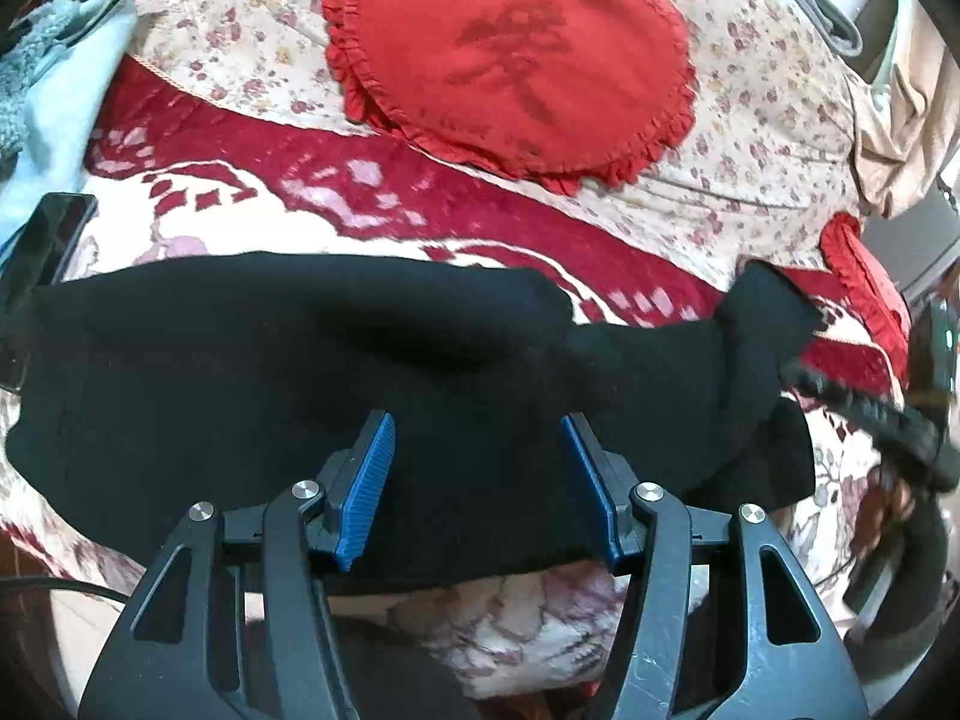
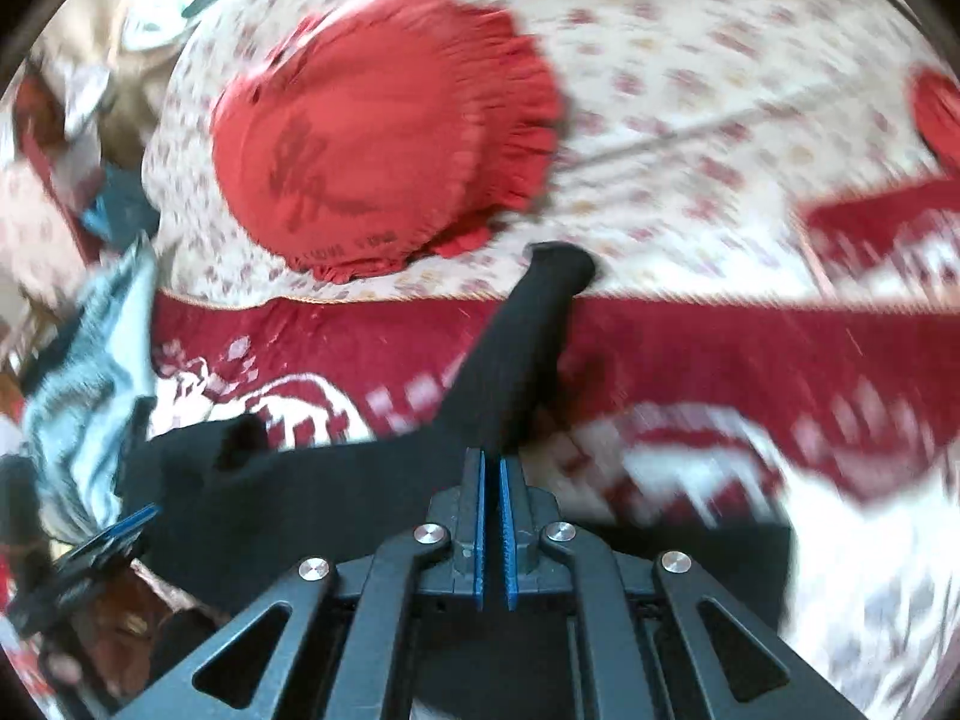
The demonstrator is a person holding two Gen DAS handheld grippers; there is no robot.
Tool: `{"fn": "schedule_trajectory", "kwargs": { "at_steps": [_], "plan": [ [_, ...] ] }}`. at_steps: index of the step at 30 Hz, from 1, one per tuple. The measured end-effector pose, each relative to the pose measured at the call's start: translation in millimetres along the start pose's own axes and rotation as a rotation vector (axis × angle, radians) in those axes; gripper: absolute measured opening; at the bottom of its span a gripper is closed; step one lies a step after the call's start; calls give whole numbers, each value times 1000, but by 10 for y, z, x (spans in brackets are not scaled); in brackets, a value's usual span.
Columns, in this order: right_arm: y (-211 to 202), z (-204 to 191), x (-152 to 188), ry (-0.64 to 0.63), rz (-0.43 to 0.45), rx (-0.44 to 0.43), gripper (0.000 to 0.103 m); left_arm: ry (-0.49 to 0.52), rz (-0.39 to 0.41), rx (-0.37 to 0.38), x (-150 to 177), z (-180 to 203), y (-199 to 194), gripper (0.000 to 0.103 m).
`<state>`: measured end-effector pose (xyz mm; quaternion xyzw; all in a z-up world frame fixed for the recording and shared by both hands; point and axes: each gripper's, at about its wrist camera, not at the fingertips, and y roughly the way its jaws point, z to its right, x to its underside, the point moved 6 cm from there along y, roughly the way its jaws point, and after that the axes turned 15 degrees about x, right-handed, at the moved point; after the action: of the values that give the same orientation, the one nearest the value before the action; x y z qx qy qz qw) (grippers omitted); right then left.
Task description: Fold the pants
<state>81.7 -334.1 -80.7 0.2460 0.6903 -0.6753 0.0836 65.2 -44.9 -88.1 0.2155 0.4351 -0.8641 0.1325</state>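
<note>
Right wrist view: right tool (image 2: 492,471) clamped on a pants (image 1: 336,372) leg end, raised above the bed (image 1: 750,120). Left tool (image 1: 477,447) gapes, empty, over the body. Advise carrying the leg across squarely, edges aligned.

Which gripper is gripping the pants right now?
The right gripper, shut on a lifted end of the black pants; the left gripper is open above them.

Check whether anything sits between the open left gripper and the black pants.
Nothing visible does. The left gripper hangs open directly over the black pants, bare cloth between its fingers. The right gripper is shut on a lifted part of the pants.
</note>
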Motion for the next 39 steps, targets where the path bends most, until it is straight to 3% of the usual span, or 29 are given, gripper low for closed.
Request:
{"fn": "schedule_trajectory", "kwargs": {
  "at_steps": [3,7,9,11,13,15,17,24,27,32,35,39],
  "plan": [
    [38,247,292,52,-48,-14,4,15,-31,10,65,110,101,57],
    [243,500,480,218,-83,-127,6,37,-61,7,131,228,195,57],
    [273,548,464,282,-54,-169,11,46,-69,-5,136,248,225,57],
    [290,550,439,309,-36,-191,22,39,-76,-8,139,239,257,57],
    [334,543,407,338,-36,-215,23,29,-82,-9,149,229,296,57],
    [390,535,370,351,-41,-227,22,18,-88,-4,169,237,324,57],
    [357,530,325,336,-23,-210,5,12,-87,4,182,250,305,57],
    [-463,449,341,226,135,-203,4,-8,-63,10,175,202,145,57],
    [-479,484,575,195,101,-158,4,-16,-77,-12,230,132,181,57],
    [-24,619,932,212,-51,-99,4,-8,-91,-29,299,79,216,57],
    [-51,735,918,250,-38,-77,10,-9,-69,-36,257,72,140,57],
    [-312,955,777,218,39,146,16,-10,-14,-67,135,-25,0,57]
  ]
}}
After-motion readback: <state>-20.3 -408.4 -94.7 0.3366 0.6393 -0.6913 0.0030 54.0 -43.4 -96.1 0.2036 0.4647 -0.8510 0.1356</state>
